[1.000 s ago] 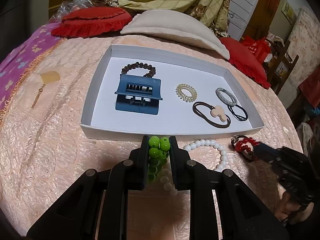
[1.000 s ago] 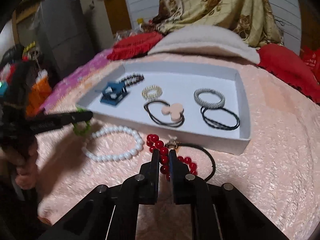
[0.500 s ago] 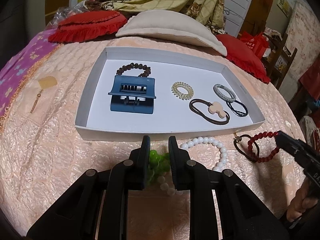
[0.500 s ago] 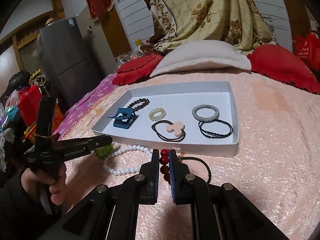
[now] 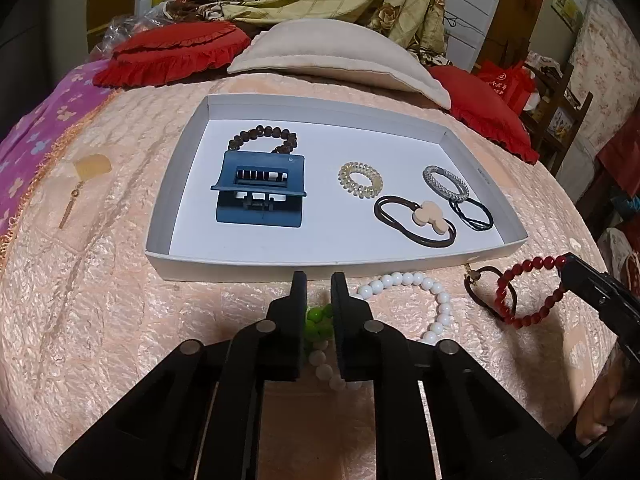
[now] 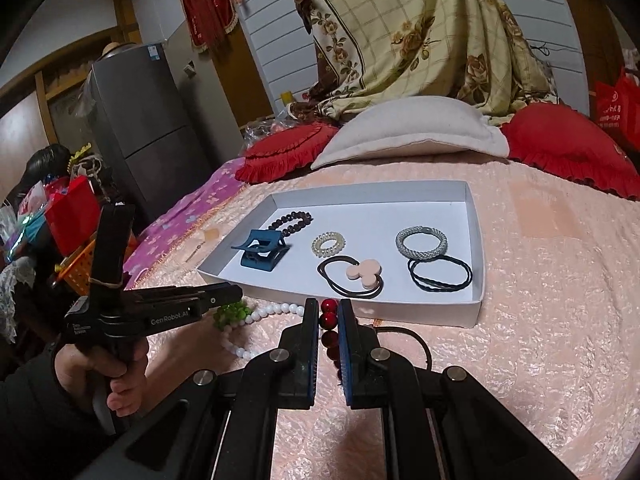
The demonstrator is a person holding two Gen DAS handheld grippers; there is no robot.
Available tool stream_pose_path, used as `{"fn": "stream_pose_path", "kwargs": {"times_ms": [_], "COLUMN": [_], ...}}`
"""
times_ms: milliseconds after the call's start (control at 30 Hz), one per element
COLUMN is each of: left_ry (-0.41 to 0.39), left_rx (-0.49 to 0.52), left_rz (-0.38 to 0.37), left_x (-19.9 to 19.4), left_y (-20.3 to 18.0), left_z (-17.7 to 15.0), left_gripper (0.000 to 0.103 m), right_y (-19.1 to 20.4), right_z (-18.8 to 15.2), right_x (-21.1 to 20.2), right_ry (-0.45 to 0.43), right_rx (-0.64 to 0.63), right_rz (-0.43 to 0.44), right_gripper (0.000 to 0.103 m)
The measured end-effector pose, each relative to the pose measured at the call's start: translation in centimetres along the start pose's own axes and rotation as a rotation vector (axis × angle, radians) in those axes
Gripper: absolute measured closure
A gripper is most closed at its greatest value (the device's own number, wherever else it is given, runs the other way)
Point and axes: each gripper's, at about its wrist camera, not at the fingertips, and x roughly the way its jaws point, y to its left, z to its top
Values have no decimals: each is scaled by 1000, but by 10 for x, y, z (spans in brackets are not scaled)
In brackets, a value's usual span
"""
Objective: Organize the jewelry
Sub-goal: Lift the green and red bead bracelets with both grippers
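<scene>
A white tray (image 5: 160,256) on the peach bedspread holds a blue claw clip (image 5: 259,190), a brown bead bracelet (image 5: 262,135), a coil hair tie (image 5: 360,180), a brown tie with a pink charm (image 5: 430,219), a silver bracelet (image 5: 446,182) and a black tie (image 5: 472,216). My left gripper (image 5: 319,280) is shut on a green bead bracelet (image 5: 319,322), which hangs low between the fingers over a white bead bracelet (image 5: 416,282). My right gripper (image 6: 329,306) is shut on a red bead bracelet (image 6: 329,318), lifted above the bedspread, right of the tray's near corner (image 5: 528,292).
A black cord loop (image 5: 486,284) lies under the red bracelet. A small yellow tag with a gold pin (image 5: 90,168) lies left of the tray. Red cushions (image 5: 172,50) and a beige pillow (image 5: 336,56) lie behind the tray. A fridge (image 6: 148,120) stands at the left.
My right gripper has lifted the red bracelet off the bedspread. My left gripper has risen and drawn back, and the green bracelet has slid lower between its fingers.
</scene>
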Motion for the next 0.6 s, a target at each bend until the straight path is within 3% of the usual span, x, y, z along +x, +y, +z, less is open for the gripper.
{"fn": "stream_pose_path", "kwargs": {"times_ms": [367, 600], "left_ry": [-21, -56], "left_rx": [10, -81], "left_rz": [-21, -112], "left_x": [-6, -24], "left_y": [-2, 27], "left_z": [2, 20], "left_gripper": [99, 101], "right_y": [1, 1], "right_z": [-4, -4], "right_x": [8, 7], "right_ry": [19, 19], "right_rx": [-20, -15], "right_rz": [-12, -17], "right_gripper": [94, 94]}}
